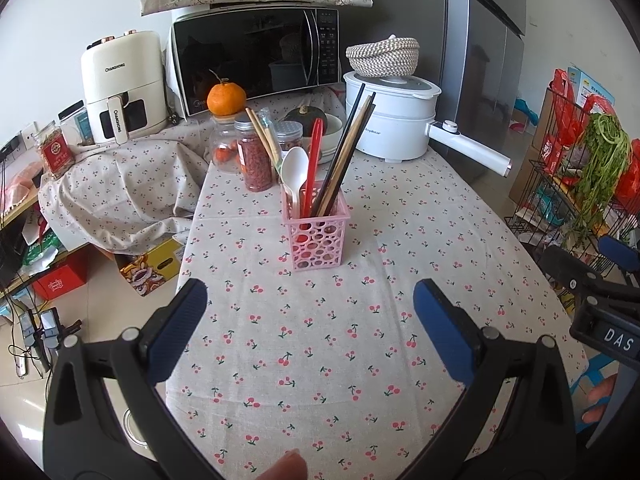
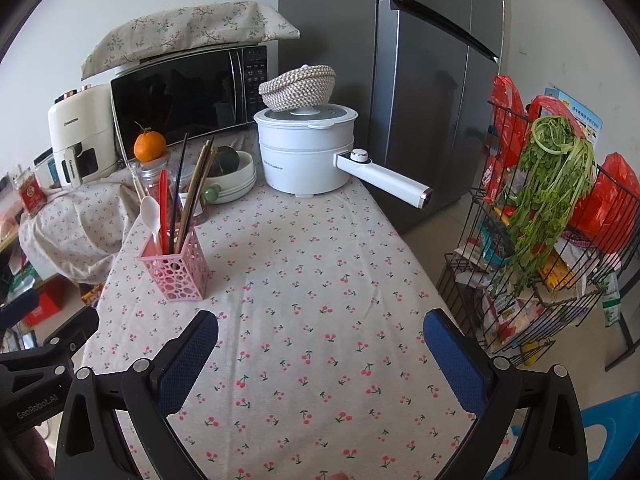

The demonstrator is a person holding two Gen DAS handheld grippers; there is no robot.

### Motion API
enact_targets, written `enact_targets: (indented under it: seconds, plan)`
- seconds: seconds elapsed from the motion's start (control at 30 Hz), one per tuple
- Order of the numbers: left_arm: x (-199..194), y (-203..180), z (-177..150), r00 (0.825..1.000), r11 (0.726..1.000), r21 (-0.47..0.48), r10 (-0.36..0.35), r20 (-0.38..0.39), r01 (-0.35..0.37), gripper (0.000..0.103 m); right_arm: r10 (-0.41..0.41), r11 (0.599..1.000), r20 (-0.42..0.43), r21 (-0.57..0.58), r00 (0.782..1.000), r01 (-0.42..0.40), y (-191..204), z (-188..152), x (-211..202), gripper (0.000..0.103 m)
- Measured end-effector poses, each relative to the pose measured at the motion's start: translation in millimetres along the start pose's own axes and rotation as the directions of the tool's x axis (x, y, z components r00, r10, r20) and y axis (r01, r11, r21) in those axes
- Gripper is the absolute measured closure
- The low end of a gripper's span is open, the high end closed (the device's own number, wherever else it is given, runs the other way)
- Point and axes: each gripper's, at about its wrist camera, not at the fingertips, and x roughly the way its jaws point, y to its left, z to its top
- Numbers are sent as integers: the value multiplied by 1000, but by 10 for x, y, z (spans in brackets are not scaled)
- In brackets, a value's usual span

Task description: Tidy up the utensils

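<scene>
Only left view shows a jar (image 1: 256, 156) behind the pink holder (image 1: 316, 236).

You have one pink holder (image 1: 316, 236) on the table, and in it one white spoon (image 1: 294, 168), one red utensil (image 1: 313, 160) and several chopsticks (image 1: 344, 152); behind the holder stand three jars (image 1: 256, 156) and one orange (image 1: 226, 98)

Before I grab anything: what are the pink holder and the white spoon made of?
Pink holder: looks like moulded plastic, matte, its walls pierced with round holes. White spoon: probably plastic too, with a smooth, faint sheen, though ceramic can't be ruled out.
</scene>
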Motion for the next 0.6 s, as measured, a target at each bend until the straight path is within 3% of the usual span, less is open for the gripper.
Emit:
enact_targets:
  seconds: [0.6]
  plan:
    - [38,49,3,1000,999,-34,-6,-13,6,1,-2,1000,-61,13,998,2,-19,-18,118,0]
